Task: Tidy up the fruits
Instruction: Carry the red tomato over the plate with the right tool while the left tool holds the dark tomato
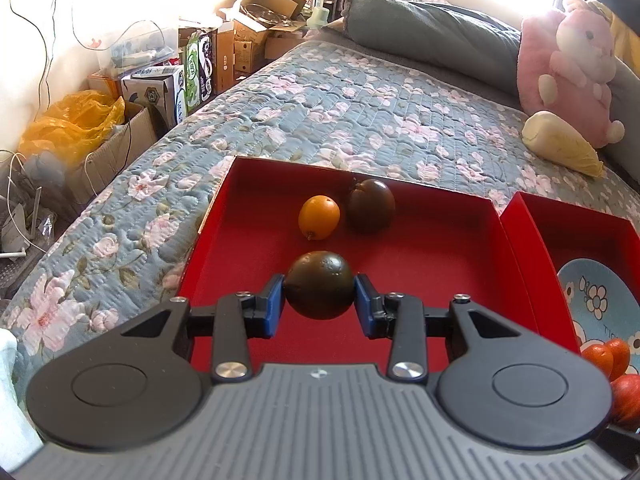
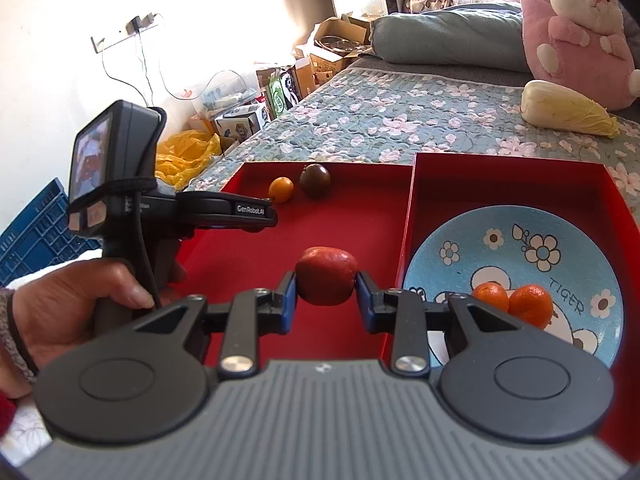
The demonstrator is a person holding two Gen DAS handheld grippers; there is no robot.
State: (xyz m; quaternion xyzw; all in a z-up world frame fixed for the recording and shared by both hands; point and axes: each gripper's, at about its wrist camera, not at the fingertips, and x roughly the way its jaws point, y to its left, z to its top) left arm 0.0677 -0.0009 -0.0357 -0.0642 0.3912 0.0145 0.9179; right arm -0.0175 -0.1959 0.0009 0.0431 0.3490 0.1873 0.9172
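Observation:
My left gripper (image 1: 320,300) is shut on a dark green round fruit (image 1: 320,290) above the left red tray (image 1: 248,248). In that tray lie a small orange fruit (image 1: 319,216) and a dark brown tomato-like fruit (image 1: 371,206). My right gripper (image 2: 326,292) is shut on a red fruit (image 2: 326,275) over the left red tray (image 2: 360,220). The right red tray (image 2: 520,184) holds a blue flowered plate (image 2: 528,248) with two tangerines (image 2: 510,302). The left gripper's body (image 2: 224,210) shows in the right wrist view.
Both trays sit on a floral quilted bed (image 1: 340,108). A cabbage (image 2: 568,109) and a pink plush toy (image 2: 576,28) lie at the far right. Cardboard boxes (image 1: 248,36) and a yellow bag (image 1: 72,124) crowd the floor on the left. A blue crate (image 2: 36,236) stands nearby.

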